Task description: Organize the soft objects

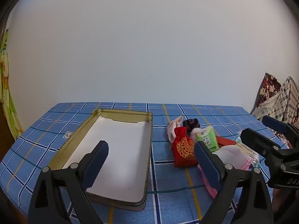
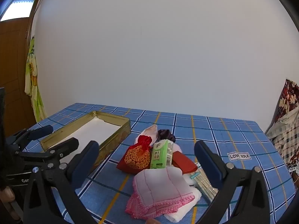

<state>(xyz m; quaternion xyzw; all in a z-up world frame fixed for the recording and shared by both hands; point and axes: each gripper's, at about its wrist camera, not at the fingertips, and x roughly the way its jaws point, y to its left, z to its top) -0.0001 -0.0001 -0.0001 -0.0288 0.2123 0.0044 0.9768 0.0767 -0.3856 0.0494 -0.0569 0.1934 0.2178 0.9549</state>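
left wrist view: my left gripper (image 1: 151, 160) hangs with its fingers spread wide and nothing between them, above the right long wall of the open tin box (image 1: 147, 168).
tin box axis: its long side runs from the near edge of the table (image 1: 168, 175) toward the far edge; it sits on the table's left half, and i see only white liner inside.
pile: red pouch (image 1: 184, 150), green tissue pack (image 1: 207, 138) and pink-edged cloth (image 1: 233, 156) crowd together just right of the box; the cloth is nearest the near edge.
right wrist view: my right gripper (image 2: 146, 161) is also wide open and empty, lined up on the pile, with the pink-edged cloth (image 2: 160, 192) just below the gap.
cloth axis: folded, pink trim turned to the near edge, its fold lines running toward the far edge.
pouch: red pouch (image 2: 137, 157) lies with its gathered neck toward the far edge.
tissue pack: green tissue pack (image 2: 161, 154) leans on the pile, long axis roughly near-to-far.
step in hand, my judgement: start with the cloth; i would pinch through the whole fold so it lifts as one piece.
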